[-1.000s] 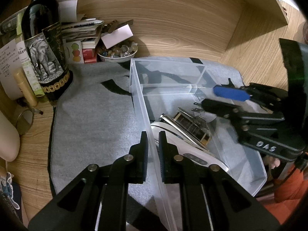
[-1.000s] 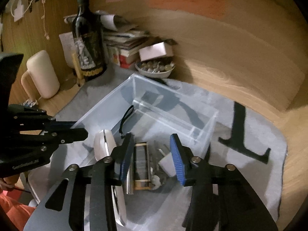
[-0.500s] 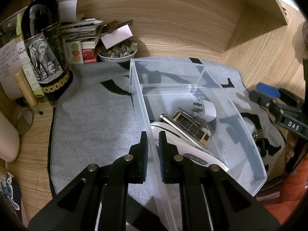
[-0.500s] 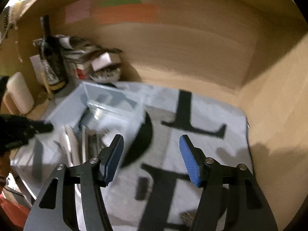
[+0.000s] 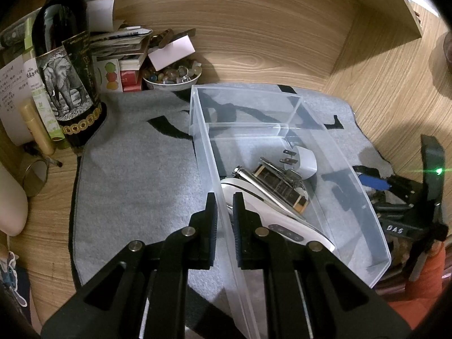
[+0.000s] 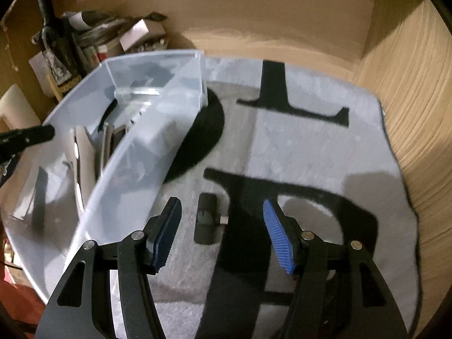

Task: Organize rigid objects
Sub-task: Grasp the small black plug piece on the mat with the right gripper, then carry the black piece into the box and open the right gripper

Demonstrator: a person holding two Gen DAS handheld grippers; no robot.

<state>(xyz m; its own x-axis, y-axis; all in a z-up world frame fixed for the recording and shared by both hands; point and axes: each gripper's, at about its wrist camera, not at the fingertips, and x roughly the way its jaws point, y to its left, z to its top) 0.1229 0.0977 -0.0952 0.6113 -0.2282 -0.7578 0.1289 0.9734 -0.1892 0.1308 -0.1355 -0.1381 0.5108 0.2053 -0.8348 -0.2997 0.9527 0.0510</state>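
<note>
The left gripper (image 5: 224, 217) is pinched narrow on the near left wall of the clear plastic bin (image 5: 375, 243), one finger outside the wall and one inside, so it holds the bin by its rim. Just past the inside finger, a white handheld device with a dark button strip (image 5: 279, 226) lies along the bin floor. Against it rest a silver metal bar (image 5: 260, 189) and a flat black and gold rectangular item (image 5: 282, 186), and a little farther a white plug adapter (image 5: 303, 162) lies with its prongs pointing left. A clear divider crosses the bin beyond them.

The right gripper (image 6: 223, 234) hangs wide apart, holding nothing, its blue ribbed pads (image 6: 278, 240) spread over the grey mat (image 6: 310, 147) to the right of the bin. Between the pads, on the mat, lies a small dark oblong gadget (image 6: 206, 220) with a short metal stub at its right side; neither pad touches it. It lies outside the bin, near the bin's right wall. Large black letter shapes cover the mat around it.

Farther left on the mat stands a dark wine bottle with an elephant label (image 5: 67, 84). Behind it a stack of books and papers (image 5: 124, 48) leans at the wooden back wall, and beside that sits a white bowl of polished stones (image 5: 172, 75).
</note>
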